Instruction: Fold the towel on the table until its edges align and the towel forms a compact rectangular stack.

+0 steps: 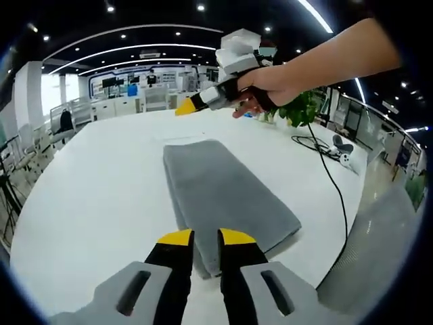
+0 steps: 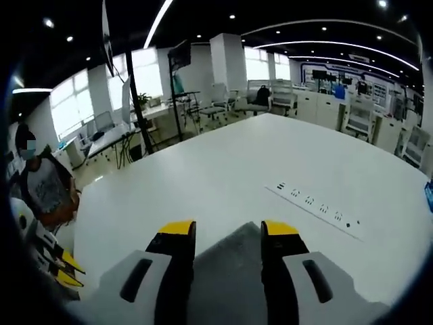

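Left gripper [image 1: 206, 236] fingers sit narrowly parted, empty, over the folded grey towel [image 1: 226, 196] mid-tabletop [image 1: 95, 189]. Right gripper [image 2: 229, 227] at twelve o'clock, fingers apart, holding nothing.

Towel [image 1: 226, 196]: plain mid-grey, no pattern; same grey between the jaws in the right gripper view [image 2: 226, 271].
Table [image 1: 95, 183]: white, unmarked apart from a row of small dark sockets [image 2: 318, 203] beyond the towel.
Left gripper [image 1: 206, 238]: yellow tips, black jaws, light grey body.
Right gripper [image 2: 230, 227]: same yellow, black, grey; seen in the left gripper view [image 1: 184, 107] with yellow tip and white box.
Cable [image 1: 331, 183] right of towel: black.
Plant [image 1: 301, 108] beyond towel: green.
Ceiling [image 2: 284, 13]: black with white light strips.
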